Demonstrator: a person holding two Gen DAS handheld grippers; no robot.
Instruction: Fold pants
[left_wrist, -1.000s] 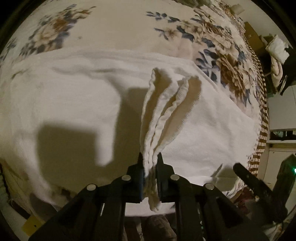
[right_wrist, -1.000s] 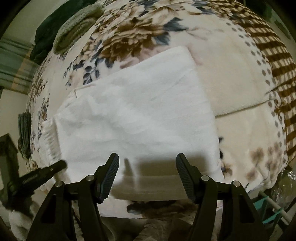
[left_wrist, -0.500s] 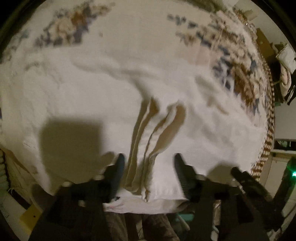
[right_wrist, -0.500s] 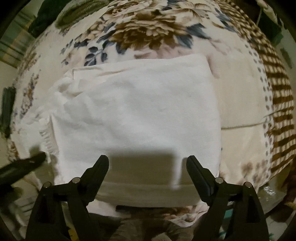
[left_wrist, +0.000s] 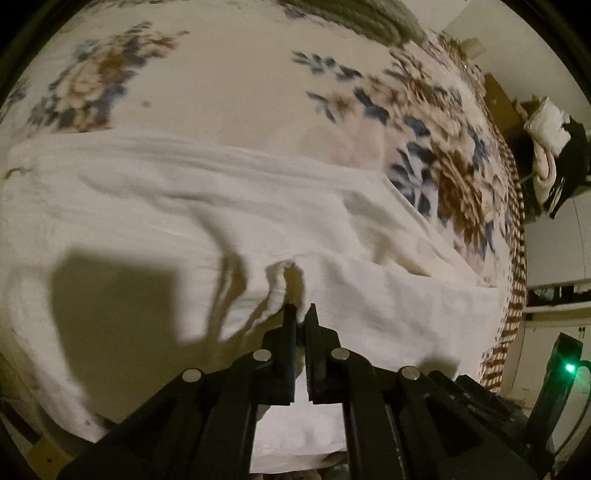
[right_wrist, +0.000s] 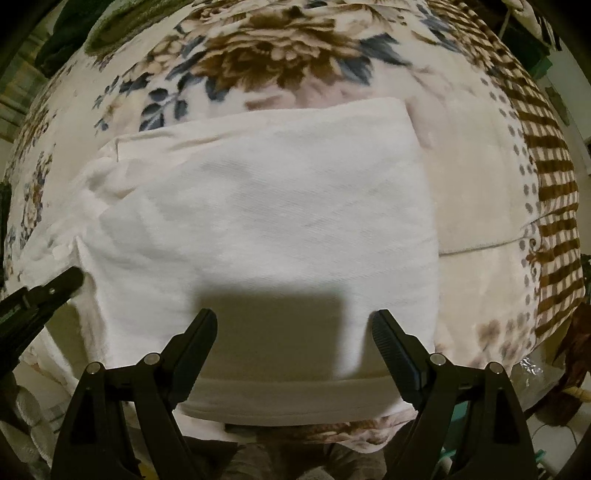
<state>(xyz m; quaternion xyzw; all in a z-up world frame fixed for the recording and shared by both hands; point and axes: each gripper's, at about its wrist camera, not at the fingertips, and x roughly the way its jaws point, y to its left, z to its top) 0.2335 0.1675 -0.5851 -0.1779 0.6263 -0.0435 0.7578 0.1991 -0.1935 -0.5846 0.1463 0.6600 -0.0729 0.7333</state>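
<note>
Left gripper (left_wrist: 301, 314): I have its fingers pinched nearly together on a bunched ridge of the white pants (left_wrist: 221, 221).
Pants: spread flat across the floral blanket (left_wrist: 229, 81), near its front edge.
Right gripper (right_wrist: 293, 325): I see its fingers spread wide, holding nothing, above the pants' near hem.
</note>
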